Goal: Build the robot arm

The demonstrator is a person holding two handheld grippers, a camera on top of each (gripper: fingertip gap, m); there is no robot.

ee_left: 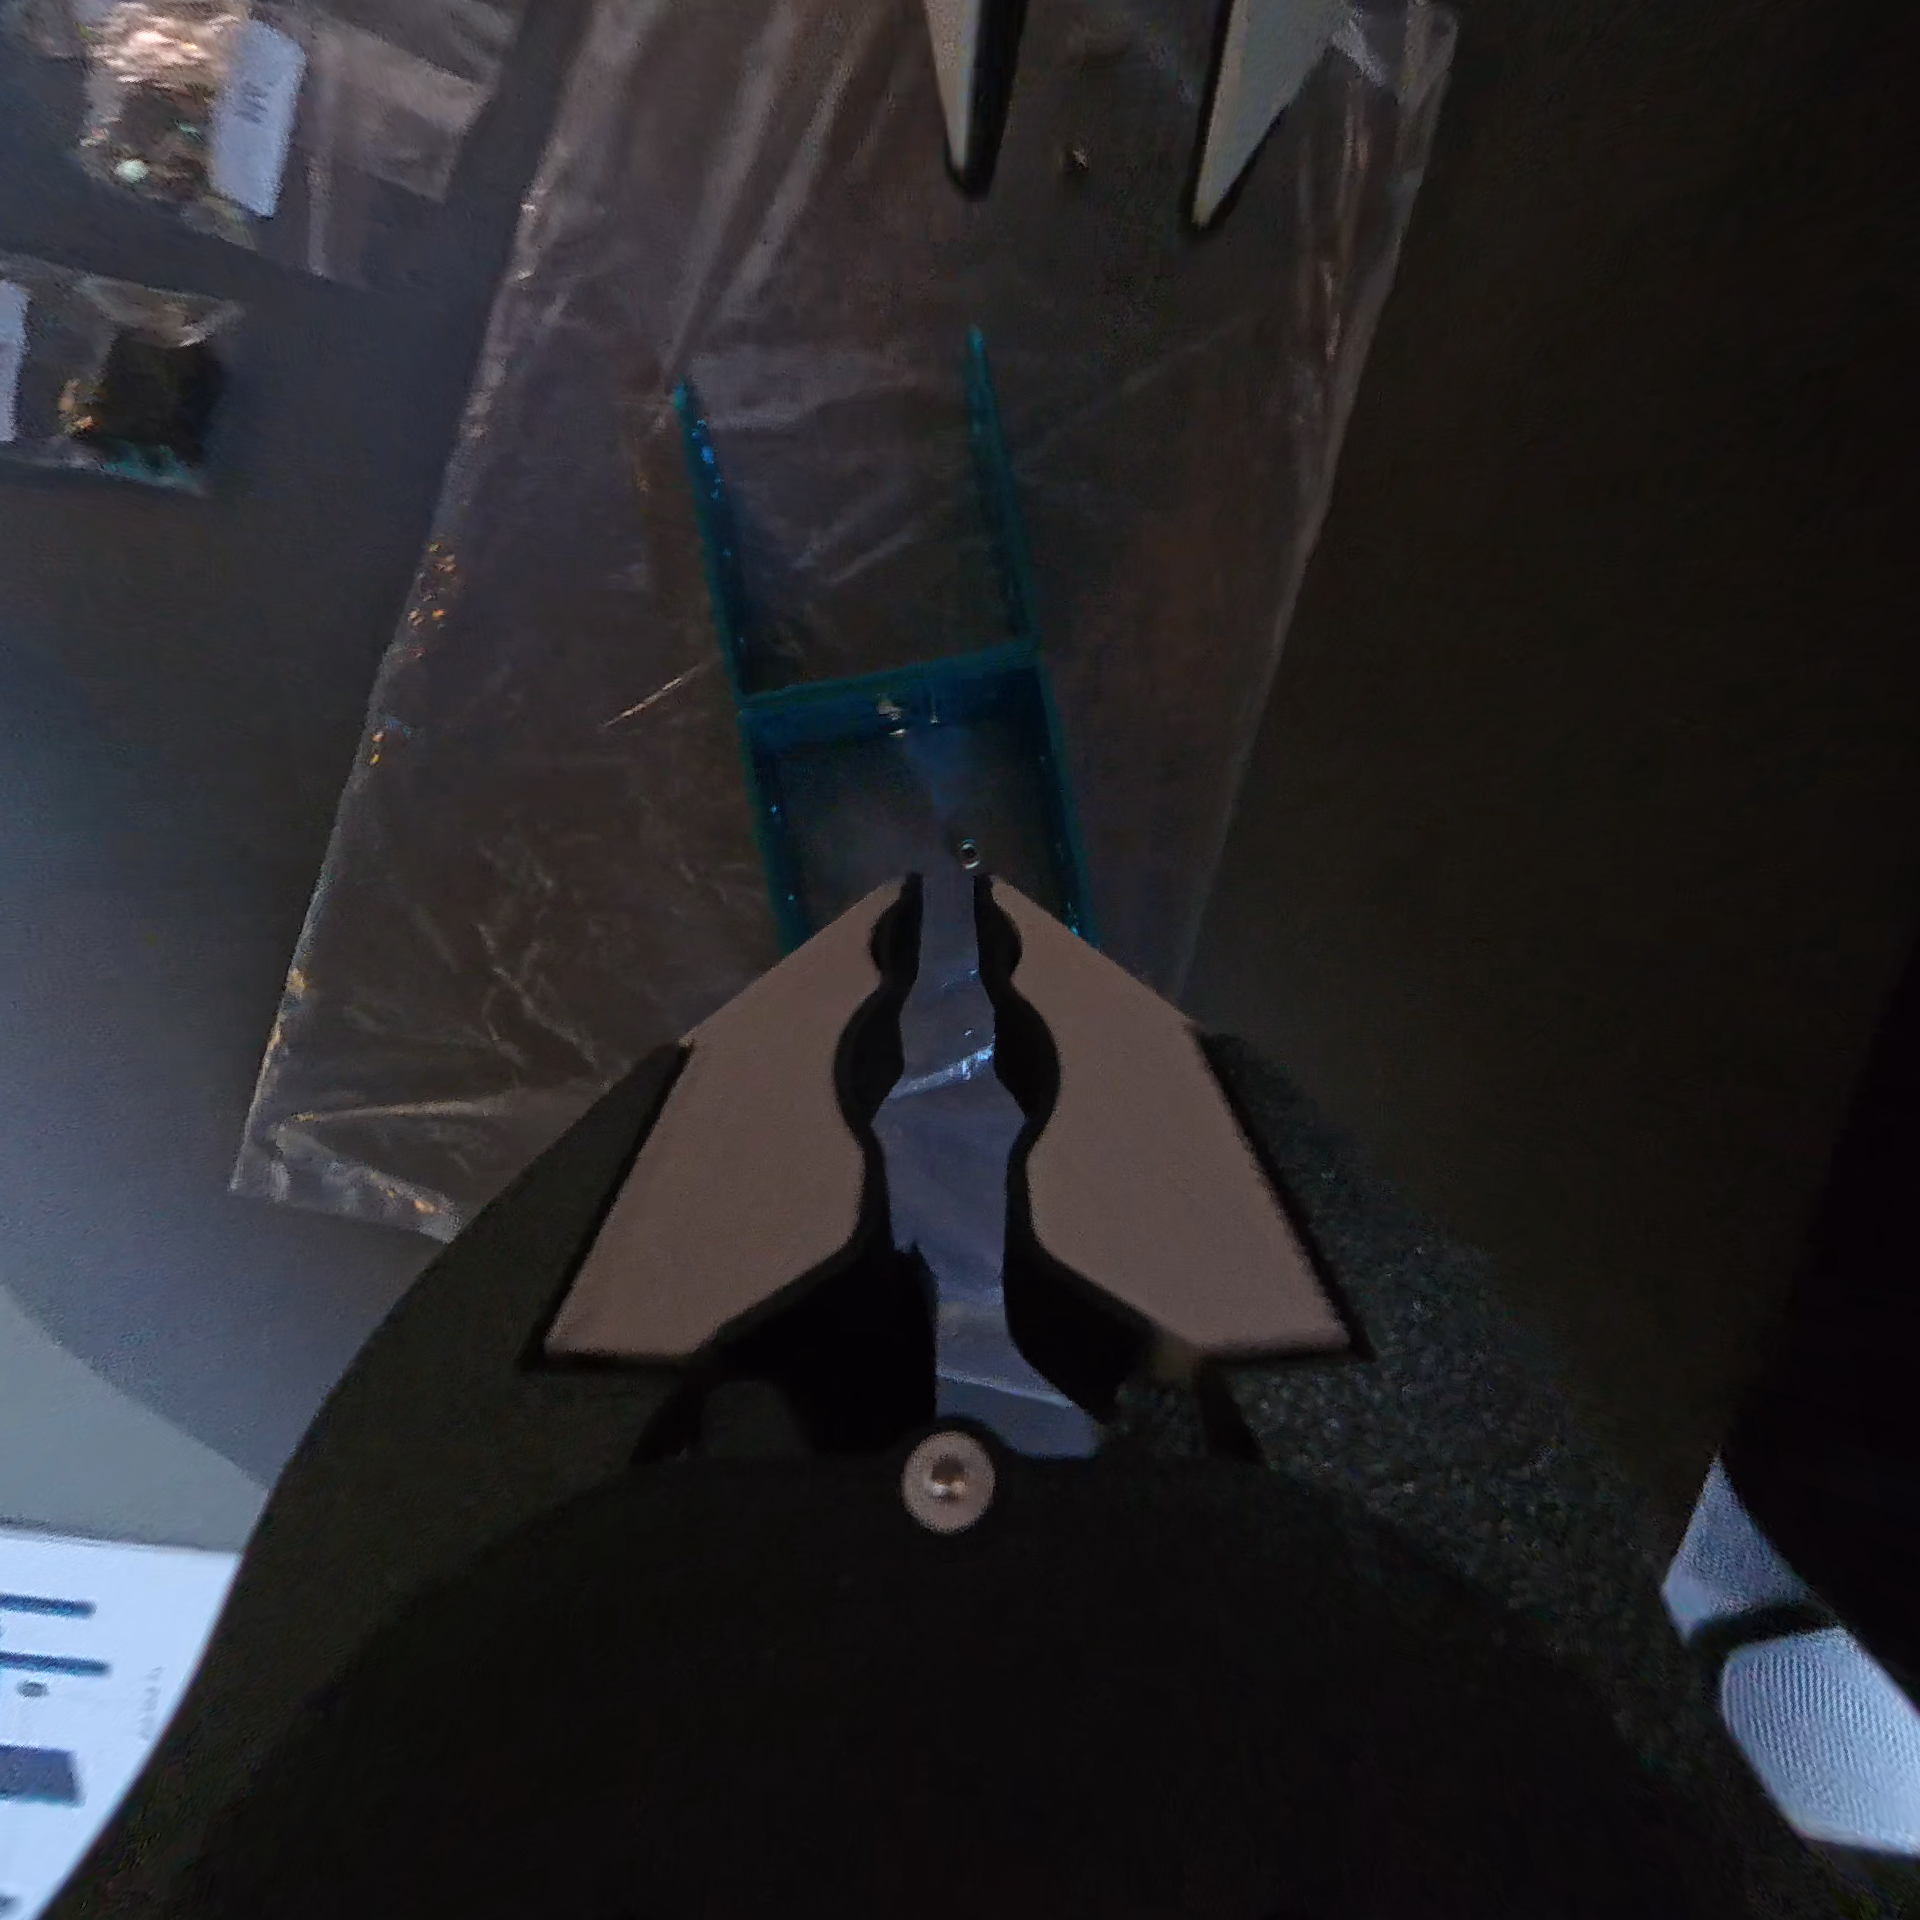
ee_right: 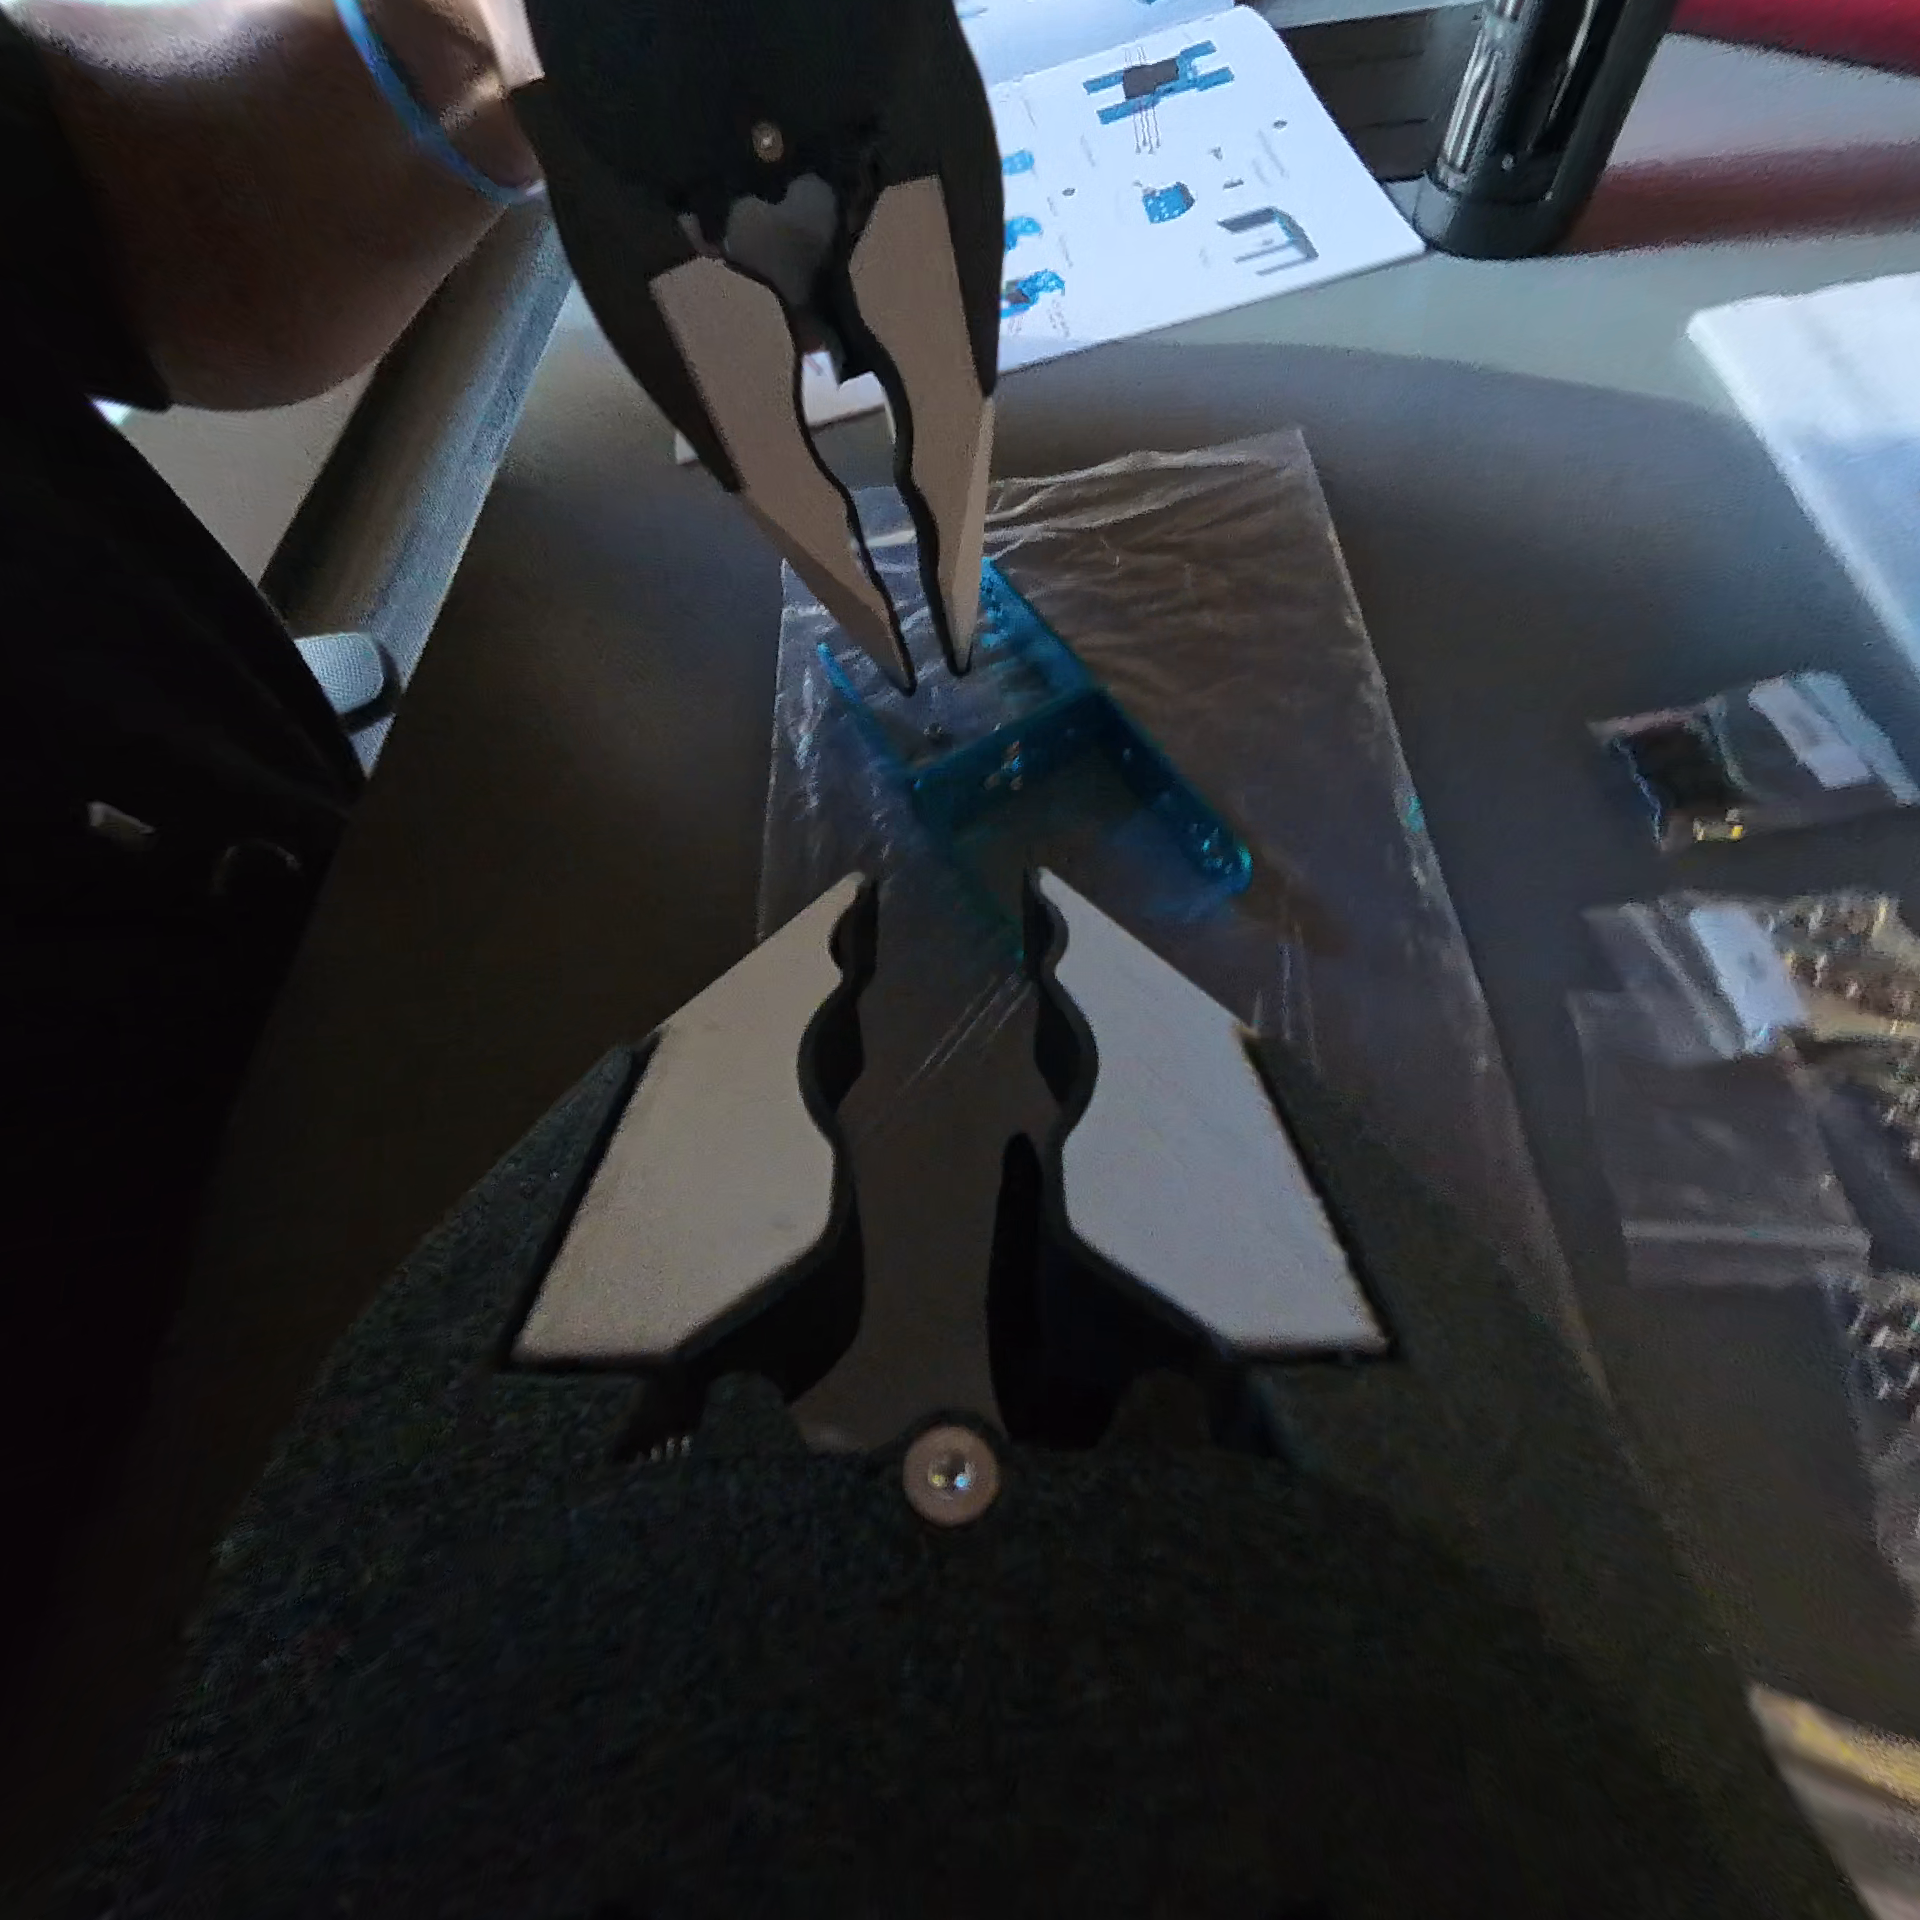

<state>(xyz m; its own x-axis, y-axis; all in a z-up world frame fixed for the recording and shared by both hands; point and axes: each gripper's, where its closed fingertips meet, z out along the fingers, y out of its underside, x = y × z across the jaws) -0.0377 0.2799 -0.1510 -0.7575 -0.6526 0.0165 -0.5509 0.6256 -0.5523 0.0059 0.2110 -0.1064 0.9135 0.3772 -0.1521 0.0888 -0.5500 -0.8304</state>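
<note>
A blue metal H-shaped bracket (ee_left: pixel 894 686) lies on a clear plastic bag (ee_left: pixel 520 831) on a dark table. My left gripper (ee_left: pixel 945 881) hovers over the bracket's near bay, jaws a narrow gap apart with nothing between them. A tiny screw (ee_left: pixel 968 852) sits just beyond its tips. In the right wrist view the left gripper (ee_right: pixel 932 677) points down into the bracket (ee_right: pixel 1039 758), which lies on the bag (ee_right: pixel 1195 540). My right gripper (ee_right: pixel 948 883) is open and empty, just short of the bracket's other end. It also shows at the top of the left wrist view (ee_left: pixel 1086 192).
Bags of small parts (ee_right: pixel 1766 748) (ee_right: pixel 1756 1049) lie to the right; they also show in the left wrist view (ee_left: pixel 156 114) (ee_left: pixel 135 395). A printed instruction sheet (ee_right: pixel 1174 177), a black cylinder (ee_right: pixel 1538 125) and a white booklet (ee_right: pixel 1829 416) lie beyond. A person's arm (ee_right: pixel 260 208) holds the left gripper. One gripper's finger ends stand about 10 cm off the other's. From the left gripper's tips to the bracket (ee_right: pixel 1039 758) is close to 4 cm.
</note>
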